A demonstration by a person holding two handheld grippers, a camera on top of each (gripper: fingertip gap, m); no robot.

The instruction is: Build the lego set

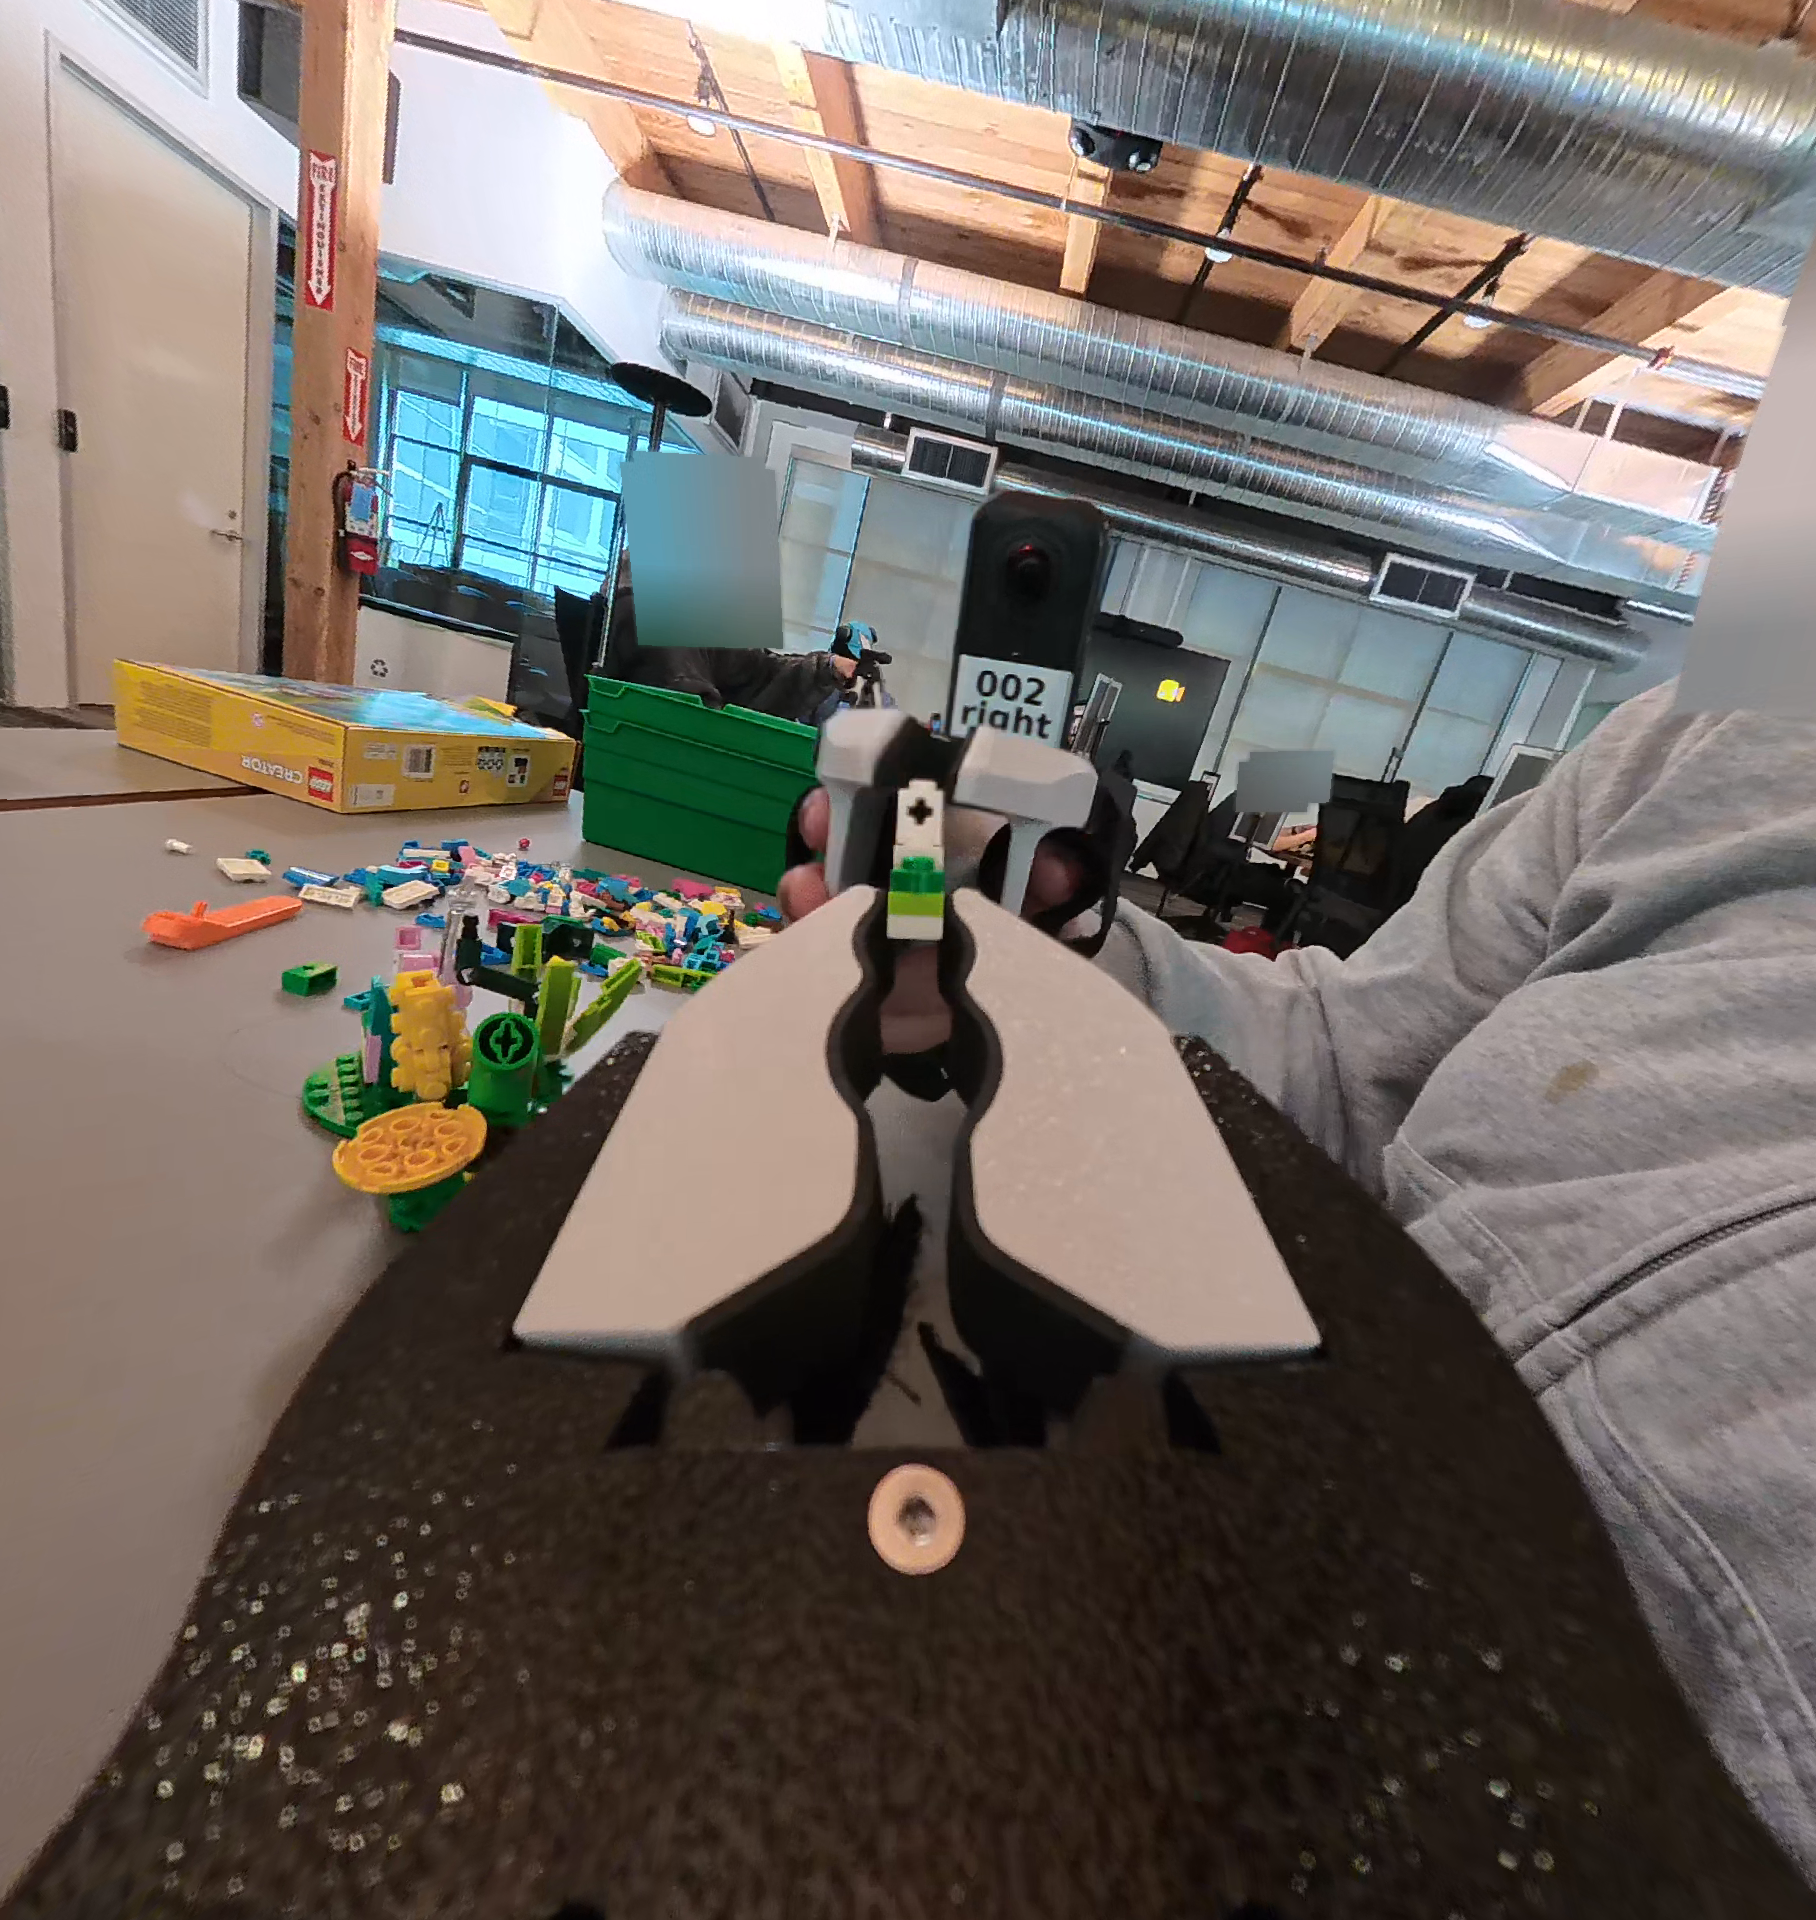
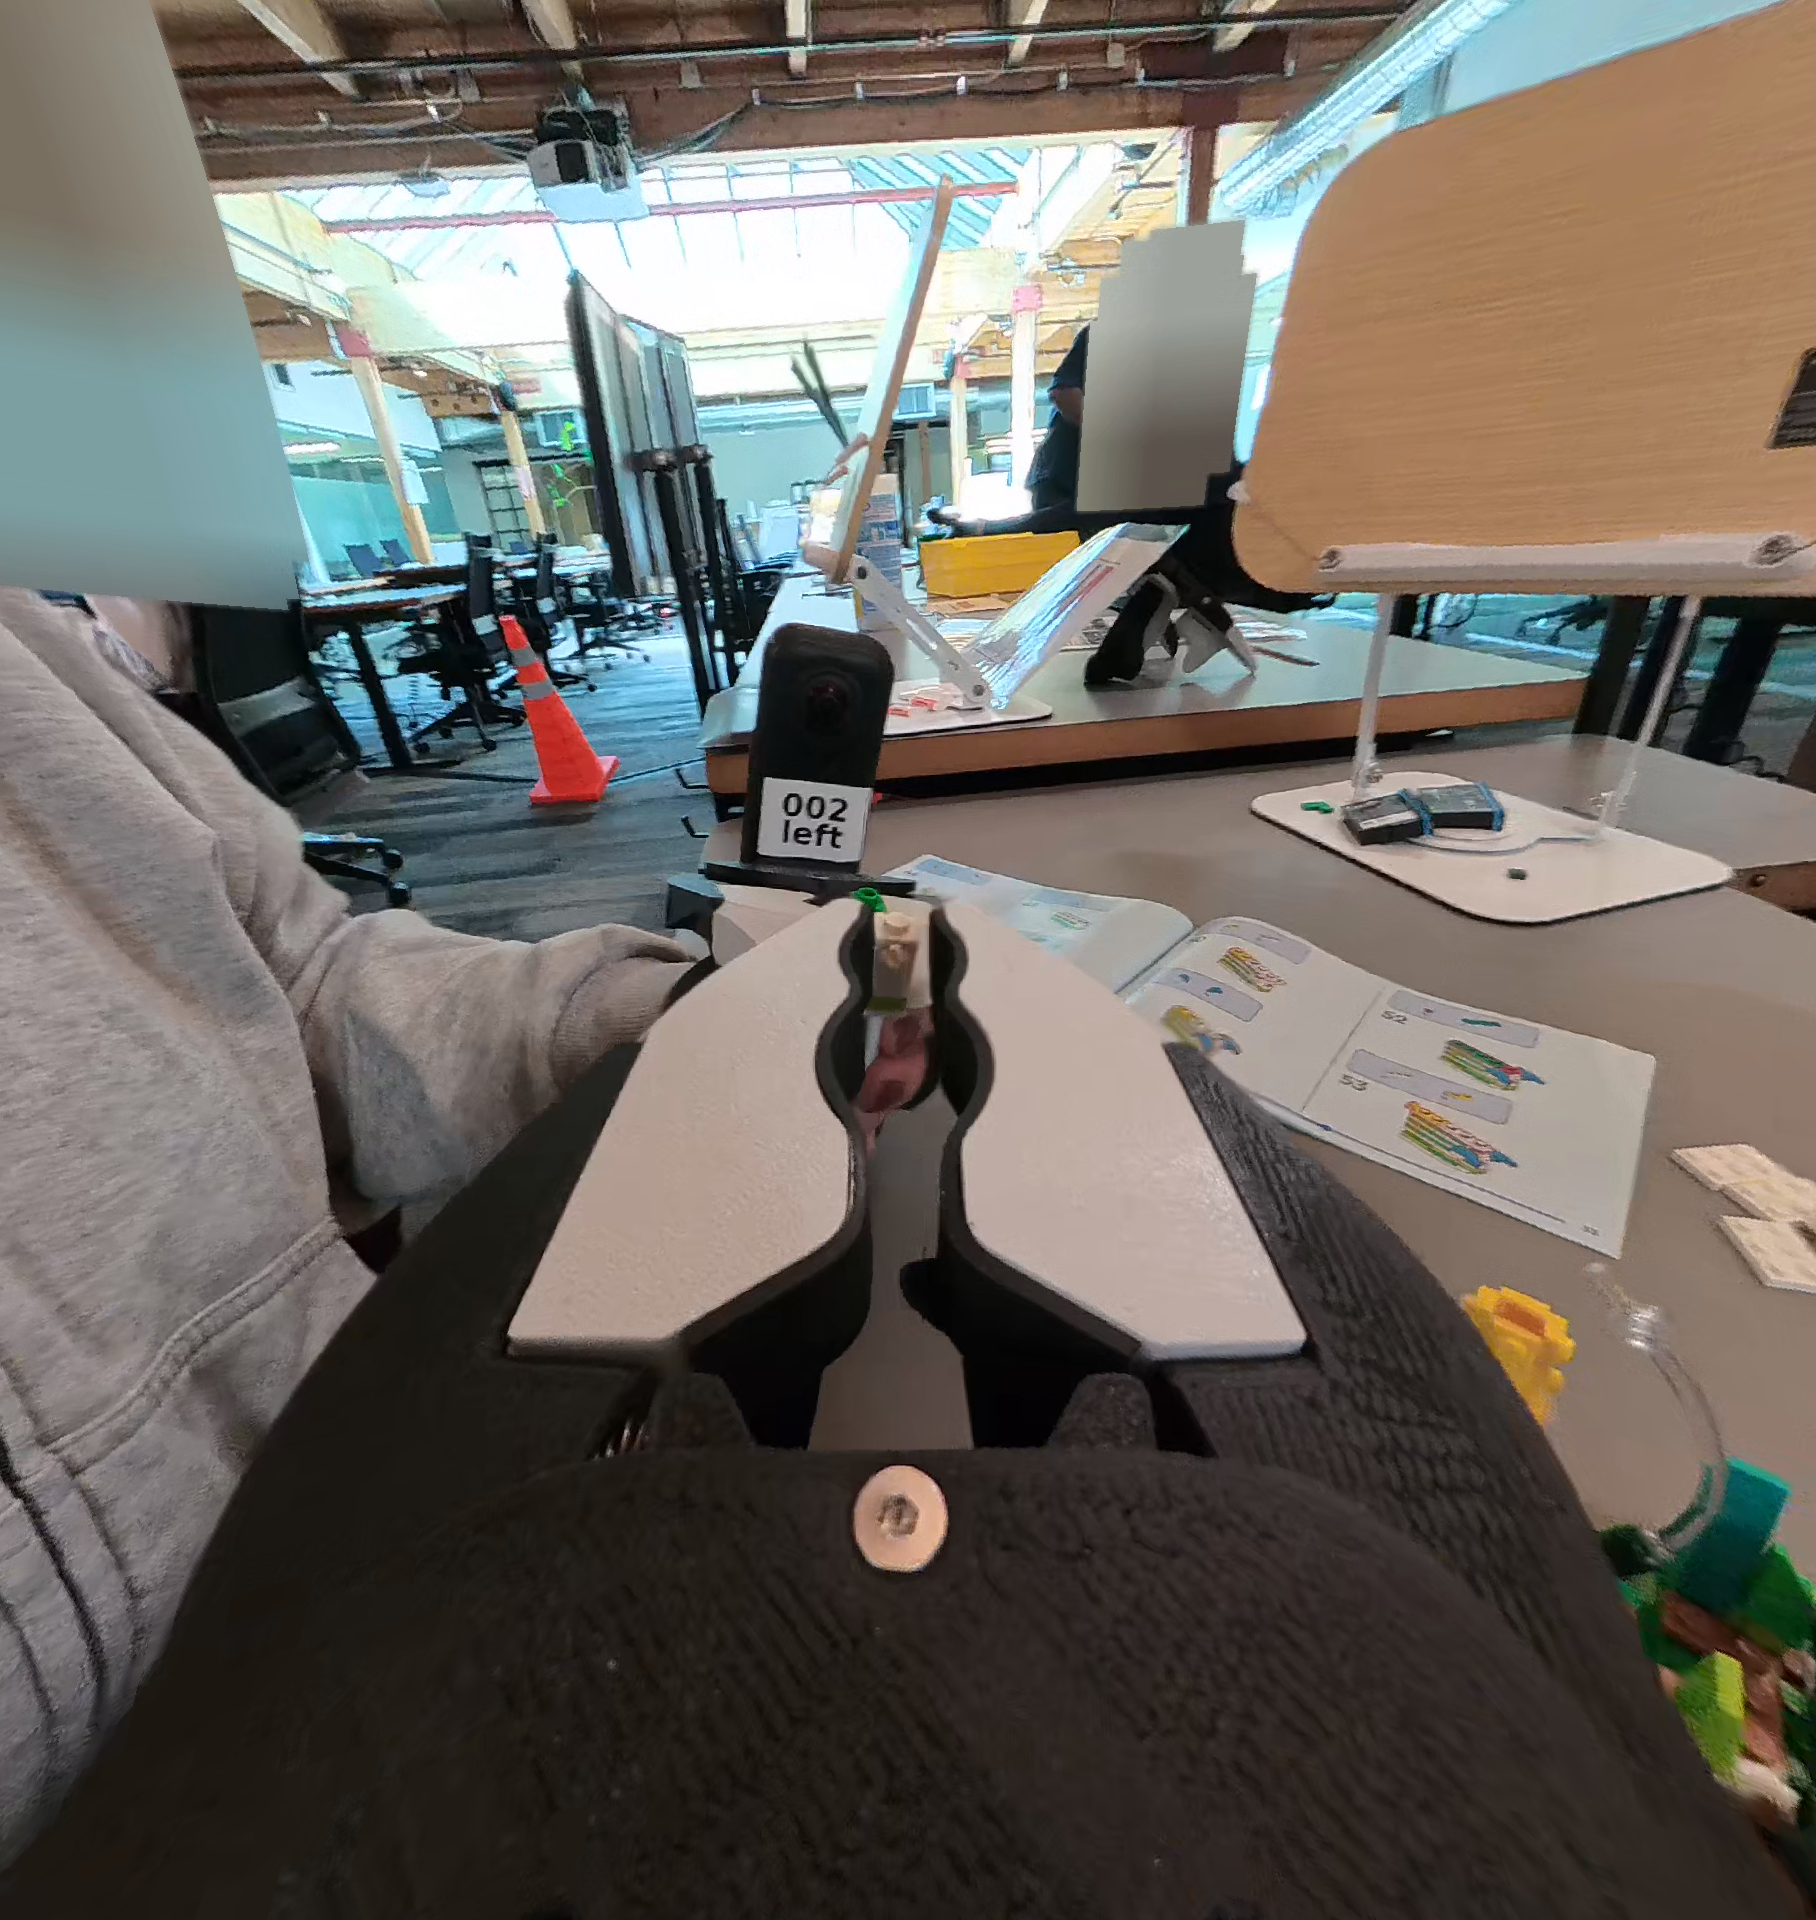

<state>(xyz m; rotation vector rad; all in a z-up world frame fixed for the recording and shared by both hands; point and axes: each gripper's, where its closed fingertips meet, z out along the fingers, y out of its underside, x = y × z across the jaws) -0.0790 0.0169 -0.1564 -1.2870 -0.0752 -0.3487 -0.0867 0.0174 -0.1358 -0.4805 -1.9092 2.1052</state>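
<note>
Facing each other, your left gripper point(image 1: 914, 914) and right gripper point(image 2: 899, 961) both clamp one small white-and-green stacked plastic brick piece point(image 1: 916, 883). Loose coloured bricks point(image 1: 530, 894) litter the grey surface point(image 1: 104, 1039) nearby.

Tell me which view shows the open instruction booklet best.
The right wrist view: the instruction booklet lies open on the grey table, just right of the right tongs, its illustrated pages clear. The left wrist view shows none of it.
</note>
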